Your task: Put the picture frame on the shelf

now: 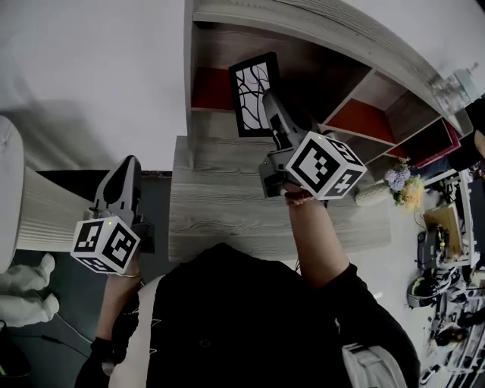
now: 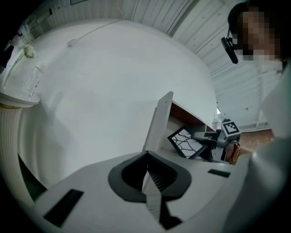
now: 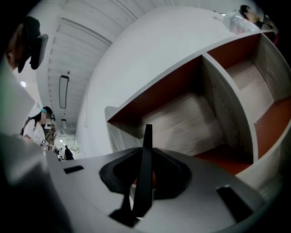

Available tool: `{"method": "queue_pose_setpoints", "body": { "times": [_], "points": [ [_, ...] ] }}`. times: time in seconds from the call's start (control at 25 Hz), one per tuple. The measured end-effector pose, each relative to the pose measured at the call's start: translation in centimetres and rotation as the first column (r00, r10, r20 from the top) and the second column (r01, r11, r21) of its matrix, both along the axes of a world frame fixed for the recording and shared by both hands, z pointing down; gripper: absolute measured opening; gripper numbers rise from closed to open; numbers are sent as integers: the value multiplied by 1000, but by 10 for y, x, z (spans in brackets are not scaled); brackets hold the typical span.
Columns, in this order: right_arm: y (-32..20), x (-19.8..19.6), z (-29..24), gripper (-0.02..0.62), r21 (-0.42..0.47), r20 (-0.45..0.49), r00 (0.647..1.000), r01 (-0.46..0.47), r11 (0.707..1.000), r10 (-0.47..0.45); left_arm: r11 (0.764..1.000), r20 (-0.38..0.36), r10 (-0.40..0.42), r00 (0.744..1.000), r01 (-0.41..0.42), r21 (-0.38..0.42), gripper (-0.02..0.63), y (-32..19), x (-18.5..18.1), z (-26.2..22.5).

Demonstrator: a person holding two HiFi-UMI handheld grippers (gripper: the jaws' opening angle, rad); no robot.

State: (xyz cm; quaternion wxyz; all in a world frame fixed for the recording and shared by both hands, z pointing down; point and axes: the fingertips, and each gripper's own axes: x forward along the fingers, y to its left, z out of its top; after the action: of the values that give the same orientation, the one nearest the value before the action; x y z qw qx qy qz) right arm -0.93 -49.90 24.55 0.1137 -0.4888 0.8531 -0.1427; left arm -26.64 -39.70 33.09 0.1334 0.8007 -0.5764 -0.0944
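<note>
The picture frame [image 1: 254,87] is black with a white branch print. It stands tilted at the mouth of the shelf's [image 1: 303,23] leftmost compartment, in front of its red back panel [image 1: 211,87]. My right gripper [image 1: 271,104] is shut on the frame's right edge. In the right gripper view the frame [image 3: 145,159] shows edge-on as a thin black bar between the jaws, facing the wooden compartment [image 3: 191,120]. My left gripper [image 1: 127,163] hangs low at the left, off the desk [image 1: 227,204], shut with nothing in it. The left gripper view shows the frame [image 2: 185,142] from the side.
The shelf stands on the grey wood desk against a white wall. A clear bottle [image 1: 455,83] stands on the shelf top. A bunch of flowers [image 1: 402,186] lies at the desk's right end, with cluttered gear [image 1: 443,242] beyond. A pale cushion [image 1: 11,189] is at the far left.
</note>
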Motion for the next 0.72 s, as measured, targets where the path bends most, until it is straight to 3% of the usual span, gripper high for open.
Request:
{"method": "queue_pose_setpoints", "body": {
  "times": [0.4,0.72],
  "points": [
    [-5,-17,-5,74,26,-61,998,-28,999,30,1000,-18,-2,1000,2,2,12,0,-18,1],
    [-9,-8,-4,77,16,-87,993,-84,996,85,1000,-21,-19,1000,19,-2,12,7,-24,2]
  ]
}}
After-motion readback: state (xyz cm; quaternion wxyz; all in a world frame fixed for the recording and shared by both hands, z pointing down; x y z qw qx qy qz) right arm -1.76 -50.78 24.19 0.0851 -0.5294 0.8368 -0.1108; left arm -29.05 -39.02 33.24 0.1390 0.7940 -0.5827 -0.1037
